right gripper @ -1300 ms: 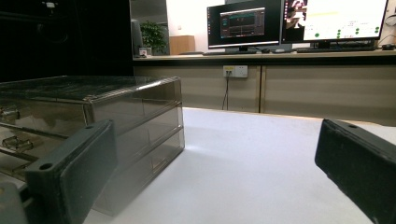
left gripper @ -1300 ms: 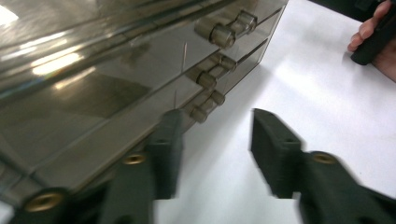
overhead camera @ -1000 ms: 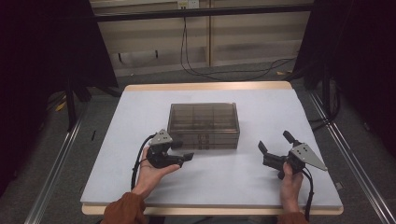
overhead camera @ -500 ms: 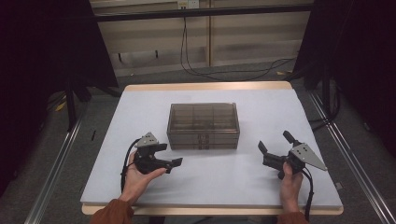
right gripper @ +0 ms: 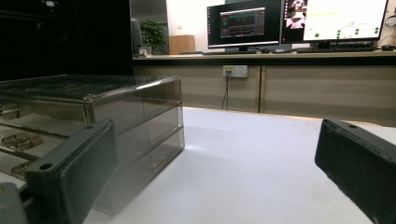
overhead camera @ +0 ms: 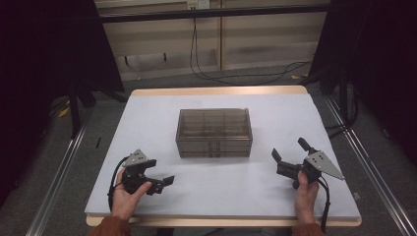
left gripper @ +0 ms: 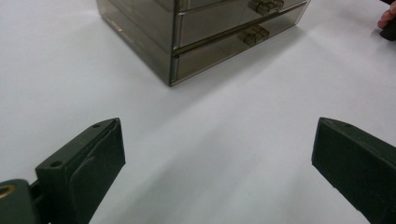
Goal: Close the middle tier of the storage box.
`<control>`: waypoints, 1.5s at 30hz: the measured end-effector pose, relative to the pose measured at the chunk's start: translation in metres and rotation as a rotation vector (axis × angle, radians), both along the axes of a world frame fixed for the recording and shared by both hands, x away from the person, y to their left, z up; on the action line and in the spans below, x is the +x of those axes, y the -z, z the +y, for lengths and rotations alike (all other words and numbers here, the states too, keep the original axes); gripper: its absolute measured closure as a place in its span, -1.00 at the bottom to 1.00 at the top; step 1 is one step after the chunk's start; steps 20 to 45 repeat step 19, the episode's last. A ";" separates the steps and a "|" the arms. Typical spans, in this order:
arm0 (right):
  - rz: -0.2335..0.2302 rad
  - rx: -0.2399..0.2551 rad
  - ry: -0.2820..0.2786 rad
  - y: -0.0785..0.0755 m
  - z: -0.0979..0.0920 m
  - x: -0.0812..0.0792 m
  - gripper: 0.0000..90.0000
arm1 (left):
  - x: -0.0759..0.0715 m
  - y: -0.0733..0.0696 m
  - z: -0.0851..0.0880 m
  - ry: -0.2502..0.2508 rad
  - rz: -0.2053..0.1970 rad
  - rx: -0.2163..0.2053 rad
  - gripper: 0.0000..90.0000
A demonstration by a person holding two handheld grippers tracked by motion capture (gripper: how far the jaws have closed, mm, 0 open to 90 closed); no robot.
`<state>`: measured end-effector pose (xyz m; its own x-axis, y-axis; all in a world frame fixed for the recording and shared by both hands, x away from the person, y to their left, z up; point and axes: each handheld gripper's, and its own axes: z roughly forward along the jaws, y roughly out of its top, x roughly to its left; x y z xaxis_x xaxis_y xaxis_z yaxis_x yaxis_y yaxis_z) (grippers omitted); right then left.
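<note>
A smoky see-through drawer box (overhead camera: 214, 132) stands shut in the middle of the white table (overhead camera: 147, 118). My left gripper (overhead camera: 160, 172) is at the front left, well apart from the box, pointing right. Its jaws have just been opening and stand wide with nothing between them. In the left gripper view the left gripper (left gripper: 218, 140) frames bare table, with the box's corner and drawer handles (left gripper: 205, 32) beyond. My right gripper (overhead camera: 289, 150) rests at the front right, open and empty. In the right gripper view the right gripper (right gripper: 217, 140) looks past the box's side (right gripper: 116, 116).
The table's wooden edge (overhead camera: 216, 91) runs along the far side. Cables (overhead camera: 231, 73) lie on the floor behind it, and dark frames stand at both sides. Monitors (right gripper: 299, 21) sit on a far desk. A fingertip of the other hand (left gripper: 386, 18) shows in the left gripper view.
The left hand has drawn its gripper leftward and toward the front edge, away from the box, and its jaws have spread wider. The right gripper has kept still.
</note>
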<state>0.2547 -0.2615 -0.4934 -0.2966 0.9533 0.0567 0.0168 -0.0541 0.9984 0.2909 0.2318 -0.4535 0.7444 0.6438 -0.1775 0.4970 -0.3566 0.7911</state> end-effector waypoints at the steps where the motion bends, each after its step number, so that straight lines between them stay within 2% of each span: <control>1: 0.000 0.000 0.000 0.000 0.000 0.000 -1.00 | -0.004 0.000 0.007 -0.005 -0.004 -0.009 -0.95; 4: -0.002 -0.002 0.000 0.000 0.000 0.000 -1.00 | -0.006 0.001 0.015 -0.009 -0.006 -0.017 -0.95; 6: -0.001 -0.001 0.000 0.000 0.000 0.000 -1.00 | -0.006 0.003 0.022 -0.033 -0.002 -0.020 -0.95; 9: 0.000 0.003 0.002 0.000 0.000 0.000 -1.00 | -0.003 0.009 0.032 -0.097 -0.018 0.007 -0.94; 10: 0.000 0.003 0.002 0.000 0.000 0.000 -1.00 | -0.003 0.009 0.032 -0.097 -0.018 0.007 -0.93; 11: 0.007 0.011 0.001 0.000 -0.001 0.000 -1.00 | -0.002 0.012 0.040 -0.138 -0.012 -0.013 -0.93; 12: 0.007 0.011 0.001 0.000 -0.001 0.000 -1.00 | -0.002 0.012 0.040 -0.138 -0.012 -0.013 -0.93; 13: 0.006 0.012 -0.001 0.000 -0.001 0.000 -1.00 | -0.001 0.014 0.045 -0.166 -0.009 -0.014 -0.93; 14: 0.005 0.009 0.002 0.000 0.000 0.000 -1.00 | -0.001 0.016 0.051 -0.232 0.025 -0.041 -0.92; 15: 0.004 0.008 0.004 0.000 0.000 0.000 -1.00 | -0.001 0.016 0.051 -0.232 0.025 -0.041 -0.92; 16: 0.004 0.009 0.002 0.000 -0.001 0.000 -1.00 | -0.001 0.020 0.056 -0.259 0.065 -0.063 -0.92; 17: 0.004 0.009 0.002 0.000 -0.001 0.000 -1.00 | -0.001 0.020 0.056 -0.259 0.065 -0.063 -0.92; 18: 0.004 0.010 0.002 0.000 0.000 0.000 -1.00 | 0.001 0.022 0.056 -0.257 0.075 -0.035 -0.92; 19: 0.004 0.008 0.004 0.000 0.000 0.000 -1.00 | 0.002 0.023 0.055 -0.254 0.067 -0.007 -0.92; 45: 0.004 0.008 0.004 0.000 0.000 0.000 -1.00 | 0.002 0.023 0.055 -0.254 0.067 -0.007 -0.92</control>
